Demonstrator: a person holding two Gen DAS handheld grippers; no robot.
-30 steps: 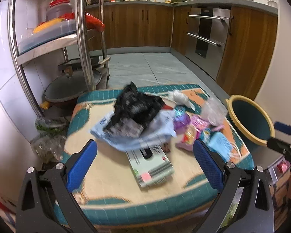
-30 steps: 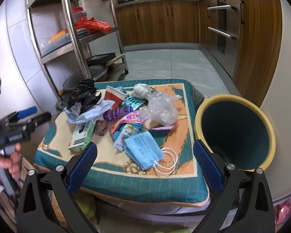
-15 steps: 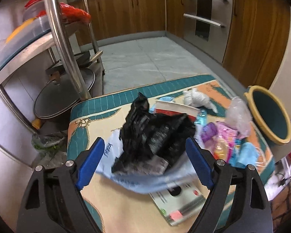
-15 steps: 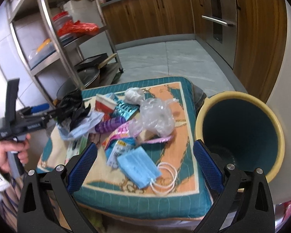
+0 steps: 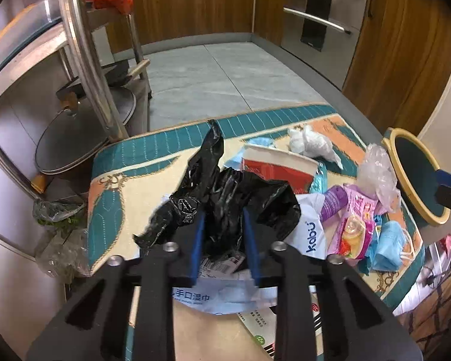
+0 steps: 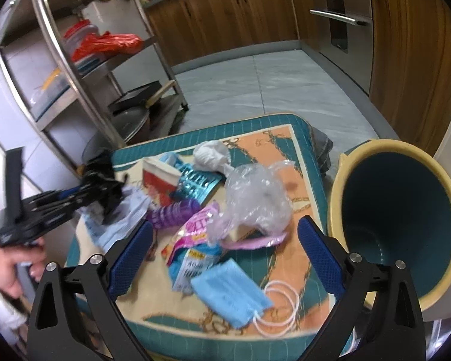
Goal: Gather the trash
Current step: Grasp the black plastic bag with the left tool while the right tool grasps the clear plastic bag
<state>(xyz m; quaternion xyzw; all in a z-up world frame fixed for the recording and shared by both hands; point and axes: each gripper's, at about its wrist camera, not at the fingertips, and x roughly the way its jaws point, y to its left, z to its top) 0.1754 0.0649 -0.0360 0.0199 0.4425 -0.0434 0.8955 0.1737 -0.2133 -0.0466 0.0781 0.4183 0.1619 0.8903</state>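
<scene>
Trash lies piled on a teal and cream cushion (image 5: 120,186). My left gripper (image 5: 222,213) points down into the pile and its jaws are closing, the blue pads pressing a crumpled black plastic bag (image 5: 225,186) between them. The right wrist view shows that left gripper (image 6: 69,198) at the black plastic bag (image 6: 105,177). My right gripper (image 6: 224,225) hangs open above a clear plastic bag (image 6: 255,198), a pink packet (image 6: 195,228) and a blue face mask (image 6: 228,294), holding nothing. A yellow-rimmed teal bin (image 6: 333,198) stands right of the cushion.
A red paper cup (image 5: 273,168), a white wad (image 5: 309,141), a purple wrapper (image 6: 177,210) and a light blue wipes packet (image 5: 219,294) also lie there. A steel rack (image 5: 84,60) with pans stands left. A person's hand (image 6: 12,267) holds the left gripper. Cabinets line the back.
My left gripper moved forward and down onto the black bag and its jaws went from wide open to closed on it. My right gripper came closer over the pile, still open.
</scene>
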